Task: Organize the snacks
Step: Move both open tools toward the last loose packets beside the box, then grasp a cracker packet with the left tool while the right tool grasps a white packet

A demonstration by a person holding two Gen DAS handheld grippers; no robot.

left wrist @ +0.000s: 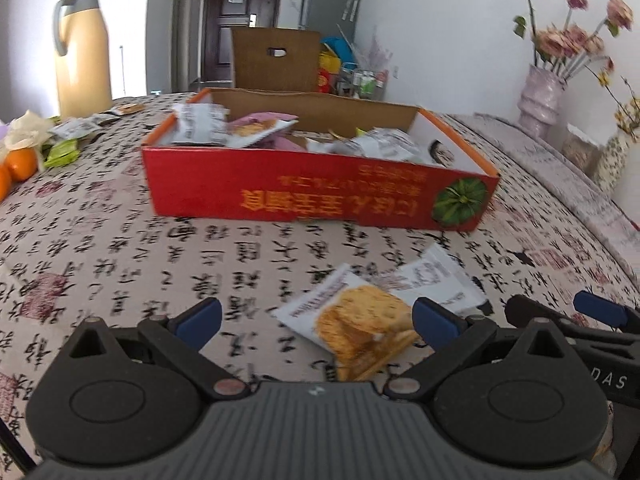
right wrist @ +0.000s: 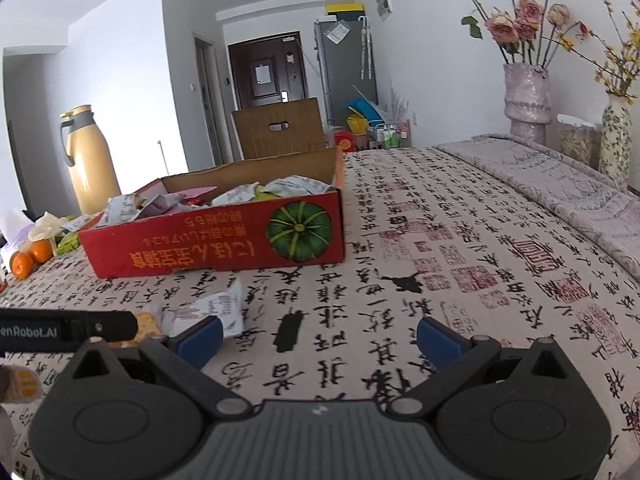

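A red cardboard box (left wrist: 280, 184) with a green pumpkin picture holds several snack packets; the same red box (right wrist: 208, 240) shows in the right wrist view. In front of it on the tablecloth lie a cracker packet (left wrist: 356, 320) and a white packet (left wrist: 436, 280) behind it. My left gripper (left wrist: 316, 320) is open, low over the cloth, with the cracker packet between its blue pads but not clamped. My right gripper (right wrist: 318, 340) is open over bare cloth, with the white packet (right wrist: 216, 312) just off its left pad. The right gripper's tip (left wrist: 600, 312) shows at the left view's right edge.
A tan thermos jug (left wrist: 82, 48) stands at the back left. Oranges (left wrist: 20, 164), green packets (left wrist: 62, 154) and more loose packets (left wrist: 76, 128) lie at the left. Vases with flowers (left wrist: 540, 100) stand at the right. A brown cardboard box (left wrist: 276, 60) sits behind the table.
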